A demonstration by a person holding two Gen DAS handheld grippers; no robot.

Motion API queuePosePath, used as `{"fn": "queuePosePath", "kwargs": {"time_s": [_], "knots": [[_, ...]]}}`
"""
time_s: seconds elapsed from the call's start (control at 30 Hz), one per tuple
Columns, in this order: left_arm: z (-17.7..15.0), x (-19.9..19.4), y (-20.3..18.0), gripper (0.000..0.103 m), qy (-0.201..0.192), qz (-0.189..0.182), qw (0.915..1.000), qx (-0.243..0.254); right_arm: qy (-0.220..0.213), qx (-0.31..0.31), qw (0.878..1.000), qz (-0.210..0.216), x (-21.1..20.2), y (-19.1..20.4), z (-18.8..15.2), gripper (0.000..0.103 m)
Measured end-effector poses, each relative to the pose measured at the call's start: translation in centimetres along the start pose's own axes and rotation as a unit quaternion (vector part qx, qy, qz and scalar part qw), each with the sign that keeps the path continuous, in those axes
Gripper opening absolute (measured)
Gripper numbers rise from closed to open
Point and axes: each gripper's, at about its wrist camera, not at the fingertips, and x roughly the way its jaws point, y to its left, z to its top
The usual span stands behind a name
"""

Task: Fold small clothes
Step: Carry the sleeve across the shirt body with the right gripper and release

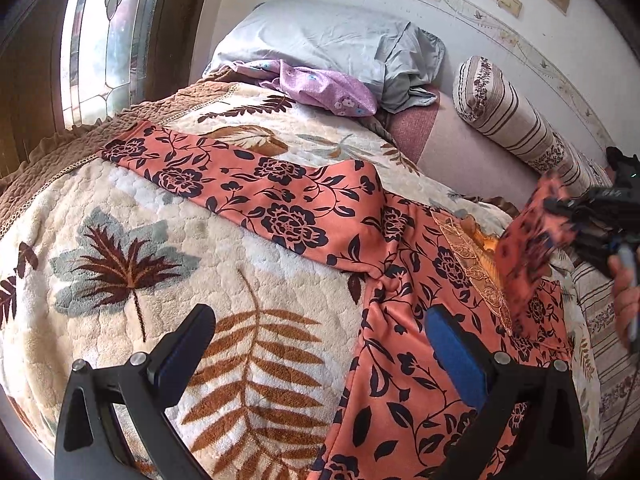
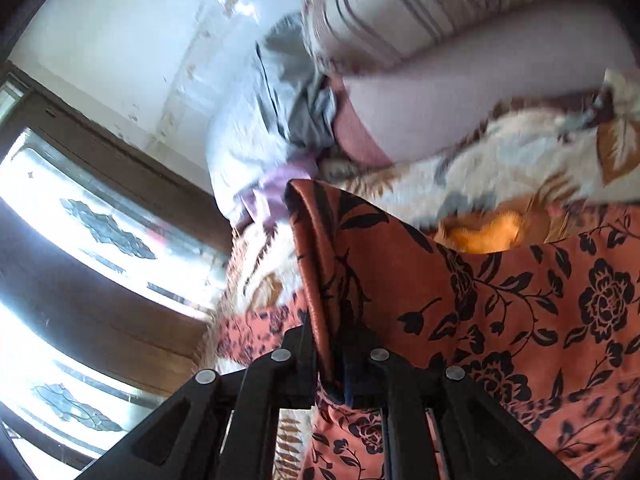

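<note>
Coral cloth with a dark flower print is pinched in your right hand-held gripper (image 2: 340, 376): its jaws are nearly closed on a fold of the garment (image 1: 400, 320), which rises between them in the right wrist view. In the left wrist view that gripper sits at 3 o'clock, with the sleeve end lifted clear of the bed so it can be carried over the body, by my reading. Your left hand-held gripper (image 1: 320, 364) hangs wide open over the garment's side edge with nothing between its jaws; one blue pad (image 1: 456, 356) is above the cloth, the other above the leaf-patterned blanket (image 1: 140, 264), probably ready to pin the body while the sleeve crosses. The other sleeve lies flat toward 10 o'clock. Farther out, a grey pillow (image 1: 320, 36) sits at 12 o'clock and a striped bolster (image 1: 516, 120) at 2 o'clock.
</note>
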Motion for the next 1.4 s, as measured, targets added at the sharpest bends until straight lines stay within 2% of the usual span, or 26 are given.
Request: {"fn": "queuePosePath", "kwargs": {"time_s": [0.03, 0.07, 0.1, 0.13, 0.2, 0.27, 0.4, 0.5, 0.6, 0.67, 0.7, 0.73, 0.8, 0.87, 0.93, 0.97, 1.03, 1.1, 1.17, 1.23, 1.27, 1.3, 1.37, 1.4], "knots": [[0.0, -0.1, 0.0, 0.103, -0.001, -0.001, 1.0, 0.0, 0.03, 0.01, 0.999, -0.019, 2.7, -1.0, -1.5, 0.026], [0.0, -0.1, 0.0, 0.103, -0.002, -0.001, 1.0, 0.0, 0.063, 0.02, 0.997, -0.032, 5.3, -2.1, -2.9, 0.043], [0.0, -0.1, 0.1, 0.103, -0.002, -0.001, 1.0, -0.001, 0.088, 0.031, 0.995, -0.038, 6.9, -3.4, -4.2, 0.076], [0.0, -0.1, 0.1, 0.103, -0.001, -0.002, 1.0, -0.001, 0.101, 0.041, 0.993, -0.039, 8.0, -4.4, -5.3, 0.086], [0.0, 0.0, 0.0, 0.103, 0.001, -0.003, 1.0, 0.0, 0.108, 0.045, 0.992, -0.037, 8.5, -5.7, -7.0, 0.088], [0.0, -0.1, -0.3, 0.103, -0.001, -0.005, 1.0, 0.005, 0.097, 0.041, 0.994, -0.021, 7.0, -6.3, -7.7, 0.088], [-0.4, 0.0, -1.0, 0.103, 0.001, -0.002, 0.9998, 0.022, 0.034, 0.029, 0.998, -0.033, 1.3, -8.3, -6.6, 0.088], [-0.8, 0.3, -1.7, 0.103, 0.004, 0.003, 0.9993, 0.037, -0.028, 0.041, 0.998, -0.04, -3.6, -11.4, -5.4, 0.088], [-1.3, 0.6, -2.4, 0.103, 0.007, 0.012, 0.9983, 0.056, -0.074, 0.11, 0.991, -0.012, -7.5, -17.0, -5.0, 0.089], [-1.5, 0.8, -2.8, 0.103, 0.009, 0.017, 0.9976, 0.067, -0.078, 0.167, 0.981, -0.064, -7.9, -21.6, -4.6, 0.089], [-1.6, 0.8, -3.1, 0.103, 0.01, 0.021, 0.997, 0.074, -0.066, 0.202, 0.973, -0.086, -7.9, -24.0, -4.7, 0.088], [-1.6, 0.7, -3.4, 0.103, 0.011, 0.023, 0.9963, 0.083, -0.06, 0.224, 0.971, -0.059, -8.2, -25.7, -4.9, 0.088], [-1.4, 0.1, -4.1, 0.103, 0.005, 0.015, 0.9957, 0.091, -0.076, 0.226, 0.971, -0.01, -9.6, -25.7, -4.6, 0.089], [-0.9, -0.1, -5.4, 0.103, 0.003, 0.004, 0.9949, 0.101, -0.085, 0.193, 0.977, 0.03, -10.7, -24.8, -3.6, 0.089], [-0.1, 0.3, -7.2, 0.103, 0.008, -0.013, 0.9932, 0.115, -0.077, 0.171, 0.981, 0.052, -10.5, -24.5, -2.4, 0.089], [0.4, 0.8, -7.9, 0.103, 0.016, -0.024, 0.993, 0.115, -0.073, 0.165, 0.983, 0.04, -10.2, -25.0, -1.7, 0.089], [1.3, 1.9, -9.2, 0.103, 0.025, -0.029, 0.9936, 0.107, -0.07, 0.189, 0.979, -0.025, -9.3, -27.6, -0.7, 0.089], [2.2, 3.4, -10.3, 0.103, 0.034, -0.026, 0.9937, 0.103, -0.089, 0.243, 0.966, 0.006, -9.6, -29.4, -1.1, 0.089], [2.9, 5.2, -11.5, 0.103, 0.045, -0.033, 0.9934, 0.1, -0.1, 0.202, 0.974, 0.007, -10.7, -27.8, -0.7, 0.089], [3.2, 7.2, -13.4, 0.103, 0.056, -0.034, 0.9913, 0.114, -0.092, 0.171, 0.981, 0.026, -10.6, -26.5, -0.6, 0.089], [3.2, 8.5, -14.5, 0.103, 0.058, -0.016, 0.989, 0.135, -0.084, 0.169, 0.982, 0.029, -10.5, -26.3, -0.5, 0.089], [3.1, 10.1, -15.3, 0.103, 0.062, 0.026, 0.9851, 0.158, -0.078, 0.168, 0.982, 0.023, -10.2, -26.2, -0.5, 0.089], [2.7, 14.4, -14.7, 0.103, 0.113, 0.135, 0.9705, 0.165, -0.077, 0.168, 0.983, -0.011, -10.2, -27.0, -0.3, 0.089], [2.5, 16.2, -13.4, 0.103, 0.144, 0.168, 0.9634, 0.151, -0.08, 0.181, 0.98, -0.021, -10.6, -28.1, -0.7, 0.089]]}}
